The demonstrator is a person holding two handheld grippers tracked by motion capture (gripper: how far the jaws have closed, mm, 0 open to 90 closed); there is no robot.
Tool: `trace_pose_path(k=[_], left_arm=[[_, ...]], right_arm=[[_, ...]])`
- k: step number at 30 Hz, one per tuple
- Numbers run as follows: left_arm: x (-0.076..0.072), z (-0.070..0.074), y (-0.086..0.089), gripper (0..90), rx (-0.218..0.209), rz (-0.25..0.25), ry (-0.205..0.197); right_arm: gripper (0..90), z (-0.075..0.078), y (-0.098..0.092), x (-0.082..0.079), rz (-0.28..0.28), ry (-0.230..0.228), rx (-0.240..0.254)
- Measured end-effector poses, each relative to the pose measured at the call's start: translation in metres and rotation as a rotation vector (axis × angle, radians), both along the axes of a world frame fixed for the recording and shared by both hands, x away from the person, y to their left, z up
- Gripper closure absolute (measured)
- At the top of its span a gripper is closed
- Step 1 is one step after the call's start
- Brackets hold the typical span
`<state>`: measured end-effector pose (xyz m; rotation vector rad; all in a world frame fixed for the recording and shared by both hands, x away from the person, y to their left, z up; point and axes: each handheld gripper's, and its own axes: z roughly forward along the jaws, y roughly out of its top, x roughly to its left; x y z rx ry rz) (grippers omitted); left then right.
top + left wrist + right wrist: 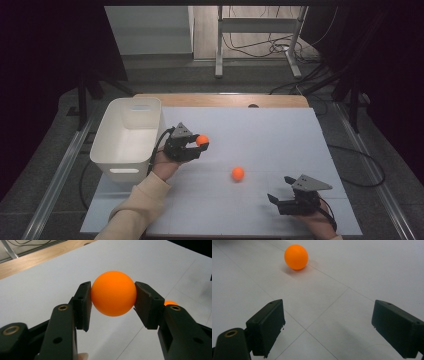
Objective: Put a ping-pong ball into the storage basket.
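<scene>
White bin (127, 137), left table (270, 130) edge. Left gripper (195, 145) jaws clamp orange ball (202, 140); second ball (238, 173) unobstructed before right gripper (281, 189), jaws apart.

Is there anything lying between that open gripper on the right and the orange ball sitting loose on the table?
Nothing visible. The right gripper is open, and bare white table runs from it to the loose orange ball.

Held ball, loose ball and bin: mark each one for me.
Held ball (113, 293), left gripper view, centre of its front face.
Loose ball (296, 256), right gripper view, middle of the sphere.
Bin (109, 125), high view, left wall below the rim.
</scene>
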<state>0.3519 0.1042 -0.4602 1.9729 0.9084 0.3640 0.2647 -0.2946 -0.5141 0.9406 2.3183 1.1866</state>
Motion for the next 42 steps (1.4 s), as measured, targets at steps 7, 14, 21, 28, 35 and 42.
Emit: trace_pose_path(k=[7,14,21,28,35,42], left_arm=[[-0.002,0.003,0.0,50.6,-0.006,-0.002,-0.01],[-0.005,0.008,-0.001,50.5,-0.017,-0.009,-0.024],[-0.008,0.014,0.0,50.5,-0.029,-0.012,-0.039],[-0.01,0.02,0.002,50.5,-0.047,-0.014,-0.052],[-0.013,0.025,0.004,50.5,-0.057,-0.02,-0.062],[-0.014,0.029,0.007,50.5,-0.071,-0.019,-0.07]], right_arm=[[11.6,0.0,0.0,0.0,0.0,0.0,-0.001],[11.7,0.0,0.0,0.0,-0.002,-0.002,-0.001],[11.7,0.0,0.0,0.0,-0.003,-0.002,-0.005],[11.7,0.0,0.0,0.0,-0.004,-0.003,-0.001],[11.7,0.0,0.0,0.0,-0.004,-0.002,-0.002],[11.7,0.0,0.0,0.0,-0.004,-0.004,-0.002]])
